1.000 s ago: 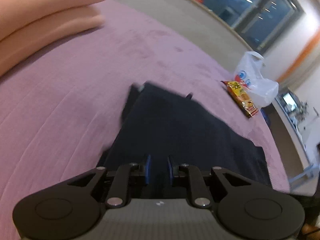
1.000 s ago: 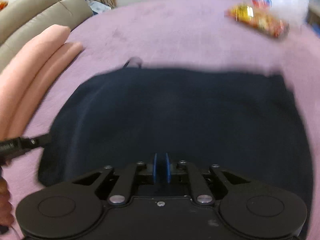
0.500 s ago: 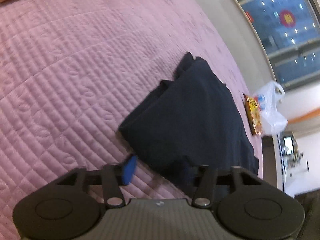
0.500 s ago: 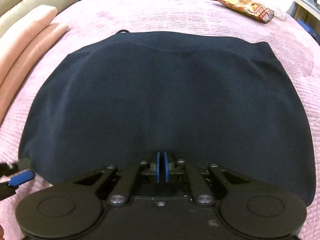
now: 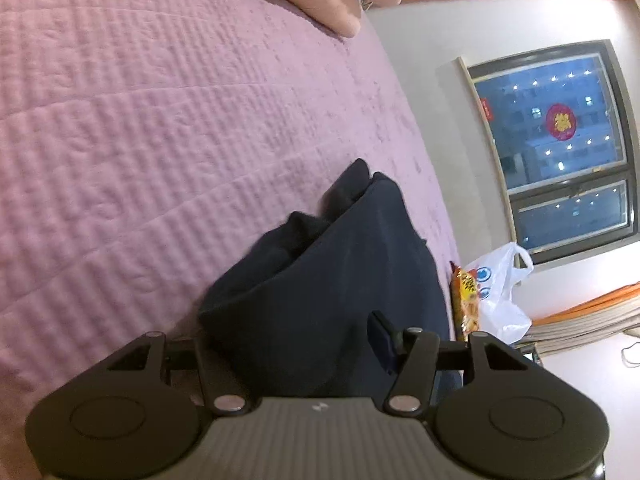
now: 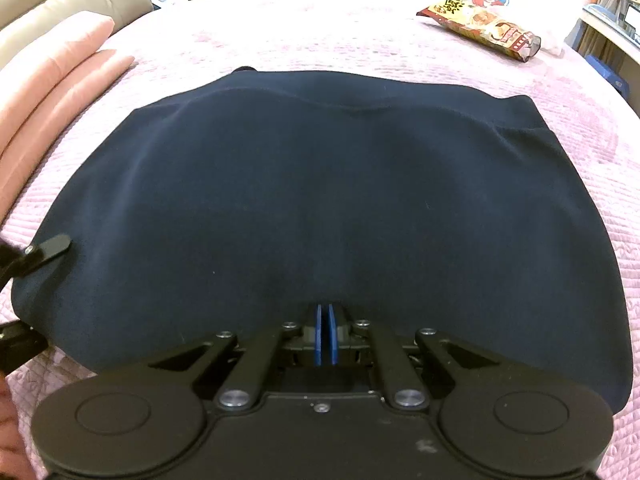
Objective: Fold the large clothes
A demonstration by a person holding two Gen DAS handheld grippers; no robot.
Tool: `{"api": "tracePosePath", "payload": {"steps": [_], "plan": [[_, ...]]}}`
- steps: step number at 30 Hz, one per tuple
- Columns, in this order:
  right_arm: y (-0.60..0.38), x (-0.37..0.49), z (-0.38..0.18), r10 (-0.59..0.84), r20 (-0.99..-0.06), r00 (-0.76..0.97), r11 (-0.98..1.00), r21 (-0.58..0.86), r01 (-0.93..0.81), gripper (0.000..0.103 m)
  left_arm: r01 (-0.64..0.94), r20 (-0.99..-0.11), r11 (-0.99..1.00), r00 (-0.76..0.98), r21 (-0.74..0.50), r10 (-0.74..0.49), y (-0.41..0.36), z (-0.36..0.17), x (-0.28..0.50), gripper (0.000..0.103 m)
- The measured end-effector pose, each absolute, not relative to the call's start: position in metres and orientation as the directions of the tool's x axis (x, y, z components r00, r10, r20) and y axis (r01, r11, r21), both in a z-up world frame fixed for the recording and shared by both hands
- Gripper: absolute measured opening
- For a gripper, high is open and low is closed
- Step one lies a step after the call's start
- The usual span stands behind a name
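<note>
Left gripper (image 5: 296, 344) jaws gape around the navy garment (image 6: 320, 200); right gripper (image 6: 325, 334) pinches its hem.

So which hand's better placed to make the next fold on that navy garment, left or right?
Probably the left. The left gripper has just opened and its jaws straddle the corner of the navy garment, ready to pinch. The right gripper is shut at the near edge; whether it pinches cloth is unclear.
</note>
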State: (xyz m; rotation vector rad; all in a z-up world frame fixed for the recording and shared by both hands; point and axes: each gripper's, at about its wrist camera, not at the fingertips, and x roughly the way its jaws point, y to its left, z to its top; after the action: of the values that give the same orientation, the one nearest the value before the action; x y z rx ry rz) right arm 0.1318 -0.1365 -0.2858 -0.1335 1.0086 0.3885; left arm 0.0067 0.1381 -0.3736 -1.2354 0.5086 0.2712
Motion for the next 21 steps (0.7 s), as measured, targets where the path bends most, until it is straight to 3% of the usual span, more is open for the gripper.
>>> {"api": "tracePosePath", "payload": {"steps": [3,4,7,8,14,21], "plan": [[-0.141,0.129,-0.272,0.283,-0.811,0.513,0.923,0.085,-0.376,0.007,-0.463,-0.513,0.338,0.855,-0.819,-0.070,0.135,-0.371,0.019,0.057],[-0.142,0.127,-0.267,0.291,-0.791,0.538,0.921,0.079,-0.382,0.007,-0.467,-0.521,0.357,0.851,-0.809,-0.069,0.133,-0.370,0.024,0.052],[-0.138,0.125,-0.264,0.310,-0.756,0.576,0.916,0.076,-0.394,0.007,-0.483,-0.562,0.452,0.826,-0.750,-0.051,0.127,-0.360,0.035,0.017],[-0.137,0.126,-0.268,0.317,-0.758,0.569,0.915,0.087,-0.394,0.006,-0.482,-0.567,0.485,0.823,-0.729,-0.033,0.124,-0.354,0.036,0.012],[-0.145,0.133,-0.301,0.382,-0.774,0.505,0.907,0.209,-0.366,0.006,-0.327,-0.488,0.712,0.872,-0.622,-0.026,0.084,-0.291,0.054,0.006],[-0.182,0.151,-0.311,0.533,-0.732,0.425,0.846,0.445,-0.295,0.006,0.047,-0.368,0.829,0.881,-0.557,-0.297,-0.001,-0.234,0.098,0.007]]}}
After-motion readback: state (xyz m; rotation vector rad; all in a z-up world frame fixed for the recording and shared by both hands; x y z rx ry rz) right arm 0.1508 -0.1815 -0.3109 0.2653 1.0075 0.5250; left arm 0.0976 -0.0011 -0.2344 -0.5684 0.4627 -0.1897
